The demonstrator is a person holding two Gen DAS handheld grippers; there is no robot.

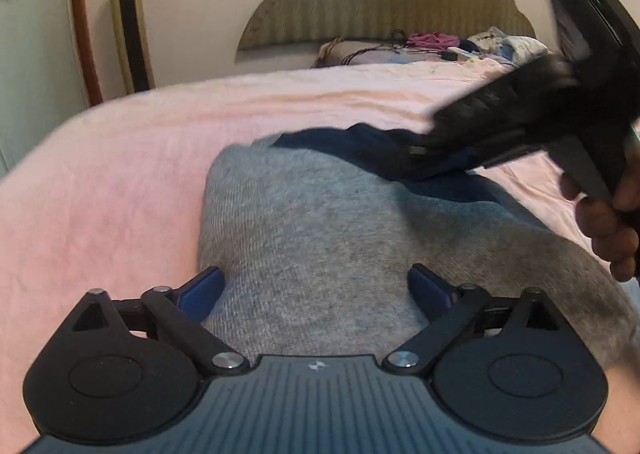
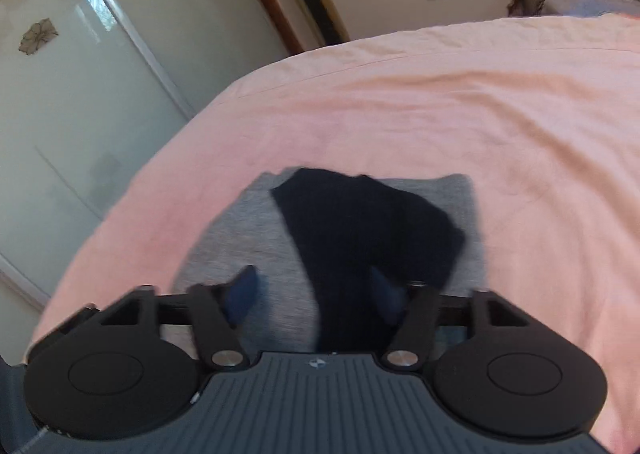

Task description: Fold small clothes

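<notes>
Dark navy garment [image 2: 360, 238] atop grey garment [image 2: 256, 238] on pink bedsheet [image 2: 440, 93]

Matt grey knit garment [image 1: 320, 230] and dark cloth [image 2: 360, 230] on soft pink bedsheet [image 1: 120, 181].

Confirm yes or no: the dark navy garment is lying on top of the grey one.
Yes. In the right wrist view the dark navy garment drapes over the middle of the grey garment, whose fabric shows on both sides of it.

Soft daylight, motion blur both views, fisheye-warped edges.
</notes>
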